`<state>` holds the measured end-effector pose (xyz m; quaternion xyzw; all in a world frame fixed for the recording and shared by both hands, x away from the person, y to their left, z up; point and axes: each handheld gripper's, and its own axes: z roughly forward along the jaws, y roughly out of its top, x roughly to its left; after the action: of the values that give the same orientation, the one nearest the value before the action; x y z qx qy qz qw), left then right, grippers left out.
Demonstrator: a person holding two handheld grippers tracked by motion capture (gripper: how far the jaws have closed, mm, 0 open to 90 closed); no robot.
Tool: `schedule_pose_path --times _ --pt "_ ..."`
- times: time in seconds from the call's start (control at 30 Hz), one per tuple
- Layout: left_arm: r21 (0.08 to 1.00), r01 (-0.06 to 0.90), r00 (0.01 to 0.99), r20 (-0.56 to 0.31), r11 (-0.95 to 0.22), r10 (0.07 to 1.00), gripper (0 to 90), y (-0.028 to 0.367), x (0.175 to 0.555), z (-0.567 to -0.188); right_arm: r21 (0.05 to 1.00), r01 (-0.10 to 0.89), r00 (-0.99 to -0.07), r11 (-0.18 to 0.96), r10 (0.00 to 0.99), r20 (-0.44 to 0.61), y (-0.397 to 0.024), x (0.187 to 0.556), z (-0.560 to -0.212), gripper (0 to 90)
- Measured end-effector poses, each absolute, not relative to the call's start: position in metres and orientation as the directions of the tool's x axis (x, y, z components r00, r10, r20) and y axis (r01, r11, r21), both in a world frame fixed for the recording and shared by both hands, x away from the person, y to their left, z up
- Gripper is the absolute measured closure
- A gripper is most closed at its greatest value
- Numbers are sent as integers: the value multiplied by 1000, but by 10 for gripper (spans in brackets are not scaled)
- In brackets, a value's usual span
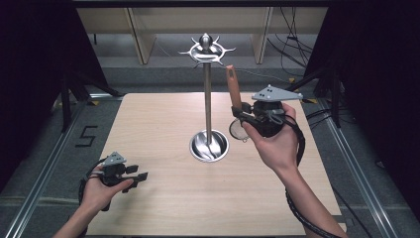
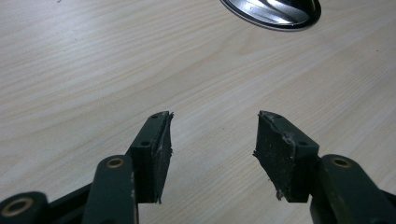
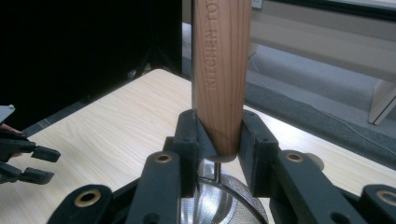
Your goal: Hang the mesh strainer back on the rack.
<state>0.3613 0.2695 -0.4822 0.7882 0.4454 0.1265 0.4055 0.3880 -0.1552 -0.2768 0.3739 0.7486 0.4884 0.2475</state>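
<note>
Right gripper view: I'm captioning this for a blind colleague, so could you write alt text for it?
The right tool is clamped on the wooden handle of a small mesh strainer, handle pointing up and the bowl hanging below the jaws. Behind lies a pale wooden table, with the left tool at the far left edge.

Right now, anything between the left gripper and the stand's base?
Nothing: bare wooden tabletop between the left gripper and the stand base, in the high and left gripper views.

Right tongs (image 1: 241,115) raised and clamped; left tongs (image 1: 140,173) low, jaws apart.
</note>
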Motion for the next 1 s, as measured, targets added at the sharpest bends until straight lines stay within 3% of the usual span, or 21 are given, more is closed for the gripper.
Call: schedule_pose_path --times 1.0 --pt "756 598 568 -169 -264 805 445 269 361 -483 917 300 -624 262 781 -19 -150 394 -267 714"
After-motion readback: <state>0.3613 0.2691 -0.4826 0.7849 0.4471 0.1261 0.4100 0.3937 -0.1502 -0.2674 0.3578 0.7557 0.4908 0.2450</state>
